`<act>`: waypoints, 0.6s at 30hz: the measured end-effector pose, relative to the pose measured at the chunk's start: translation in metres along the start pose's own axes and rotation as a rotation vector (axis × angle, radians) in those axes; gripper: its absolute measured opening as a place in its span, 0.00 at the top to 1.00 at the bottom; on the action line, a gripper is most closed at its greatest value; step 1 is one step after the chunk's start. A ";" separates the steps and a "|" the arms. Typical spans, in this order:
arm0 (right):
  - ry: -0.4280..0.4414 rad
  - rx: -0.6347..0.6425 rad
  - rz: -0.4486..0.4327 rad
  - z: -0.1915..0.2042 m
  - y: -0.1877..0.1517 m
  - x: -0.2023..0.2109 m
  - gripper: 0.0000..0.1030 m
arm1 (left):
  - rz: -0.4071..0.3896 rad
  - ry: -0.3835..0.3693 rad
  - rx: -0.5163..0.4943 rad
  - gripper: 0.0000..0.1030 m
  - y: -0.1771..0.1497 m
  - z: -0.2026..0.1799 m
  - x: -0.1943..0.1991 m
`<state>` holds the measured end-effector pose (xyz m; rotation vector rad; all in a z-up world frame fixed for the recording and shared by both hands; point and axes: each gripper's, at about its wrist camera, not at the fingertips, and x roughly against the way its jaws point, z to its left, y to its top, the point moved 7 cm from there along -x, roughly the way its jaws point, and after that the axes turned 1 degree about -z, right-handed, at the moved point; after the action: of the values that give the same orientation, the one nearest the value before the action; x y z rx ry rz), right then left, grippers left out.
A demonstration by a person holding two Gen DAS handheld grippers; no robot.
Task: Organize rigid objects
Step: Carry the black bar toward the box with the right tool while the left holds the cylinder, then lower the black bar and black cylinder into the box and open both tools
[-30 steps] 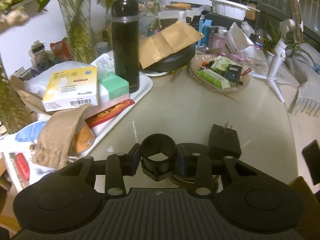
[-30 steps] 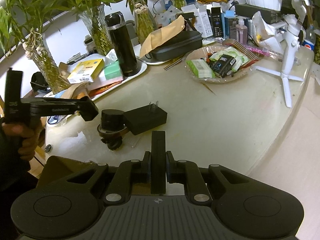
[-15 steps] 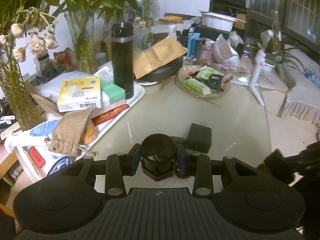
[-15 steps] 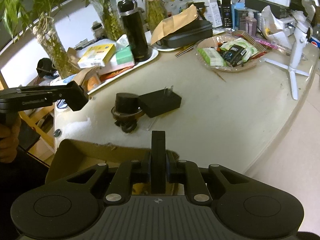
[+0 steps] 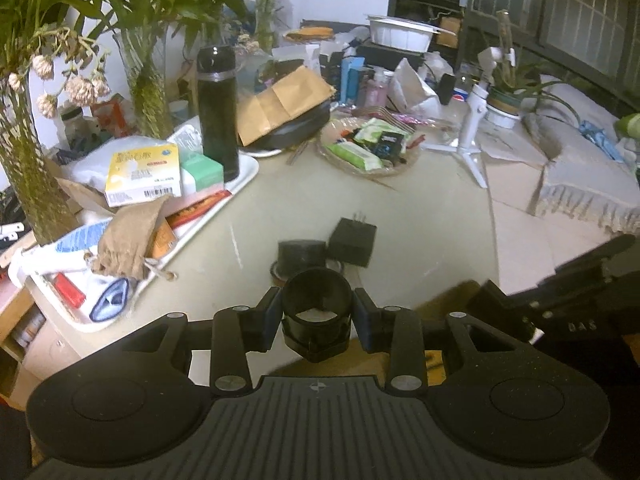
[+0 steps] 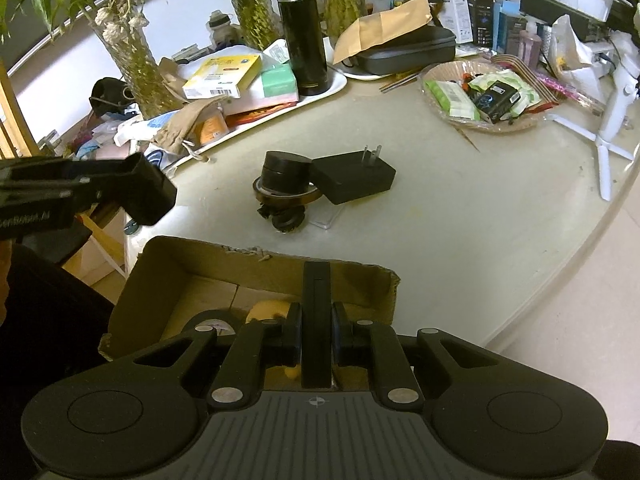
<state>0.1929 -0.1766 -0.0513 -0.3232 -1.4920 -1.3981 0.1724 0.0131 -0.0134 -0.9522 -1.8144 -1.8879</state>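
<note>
My left gripper (image 5: pixel 317 312) is shut on a short black tube (image 5: pixel 317 304) with an open top, held above the table's near edge. My right gripper (image 6: pixel 316 344) is shut on a flat black bar (image 6: pixel 316 312) that stands upright between its pads, over an open cardboard box (image 6: pixel 192 268) below the table edge. On the table lie a black plug adapter (image 6: pixel 352 182) (image 5: pixel 352 240) and a black round cap (image 6: pixel 286 172) (image 5: pixel 301 254) on a brown ring, touching each other. The left gripper's body (image 6: pixel 100 188) shows at the left of the right wrist view.
A white tray (image 5: pixel 248 176) holds boxes, a black flask (image 5: pixel 218 112) and a burlap pouch (image 5: pixel 128 240). Behind stand plant vases (image 5: pixel 148 96), a black case under a brown envelope (image 6: pixel 412 52), a wicker dish of packets (image 6: pixel 484 96) and a white tripod (image 5: pixel 472 128). The box holds a tape roll (image 6: pixel 212 326).
Both grippers have drawn back from the table with their objects. The cap and adapter look farther away in the left view; the cardboard box has come into view under the right gripper.
</note>
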 end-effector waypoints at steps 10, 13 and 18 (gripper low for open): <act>0.009 -0.035 -0.004 -0.002 -0.006 0.008 0.84 | 0.101 -0.038 -0.003 0.64 -0.031 -0.007 -0.010; 0.013 -0.051 0.000 -0.004 -0.009 0.009 0.84 | 0.127 -0.025 0.012 0.64 -0.039 -0.004 -0.018; 0.006 -0.071 -0.003 -0.008 -0.012 0.011 0.84 | 0.156 -0.002 0.017 0.62 -0.048 -0.001 -0.026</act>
<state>0.1832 -0.1912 -0.0513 -0.3612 -1.4408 -1.4557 0.1586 0.0127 -0.0661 -1.0571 -1.7016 -1.7749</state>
